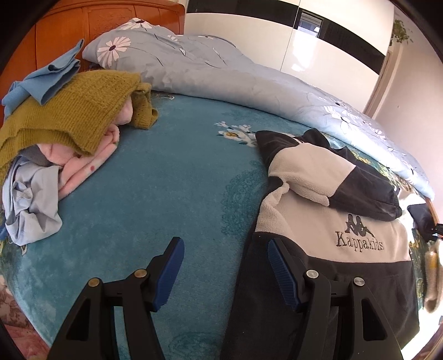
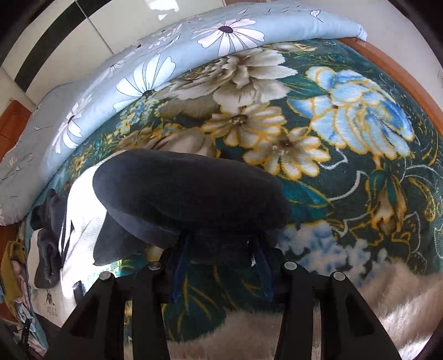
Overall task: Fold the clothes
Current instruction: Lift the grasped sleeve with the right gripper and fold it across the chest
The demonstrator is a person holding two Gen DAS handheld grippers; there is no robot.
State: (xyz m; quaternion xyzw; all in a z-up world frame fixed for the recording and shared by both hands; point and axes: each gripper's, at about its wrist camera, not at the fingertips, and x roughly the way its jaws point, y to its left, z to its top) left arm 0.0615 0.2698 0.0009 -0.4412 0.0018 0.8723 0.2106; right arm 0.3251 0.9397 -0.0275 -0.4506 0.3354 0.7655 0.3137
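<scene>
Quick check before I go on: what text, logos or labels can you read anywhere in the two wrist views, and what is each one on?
"Kappakids", dark stitched lettering under a logo of two seated figures, on the white chest band of the black and white fleece jacket.
The same jacket in the right wrist view shows a dark mark with lettering near its lower edge, too small and distorted to read.
Nothing else readable: the other clothes, blanket and quilt carry only patterns.

A matt fleece jacket (image 1: 318,221) lies on a plush blanket (image 1: 166,193). Beside it sit a coarse knit sweater (image 1: 69,110), a smooth cotton quilt (image 1: 221,72) and a glossy wooden headboard (image 1: 97,25).
</scene>
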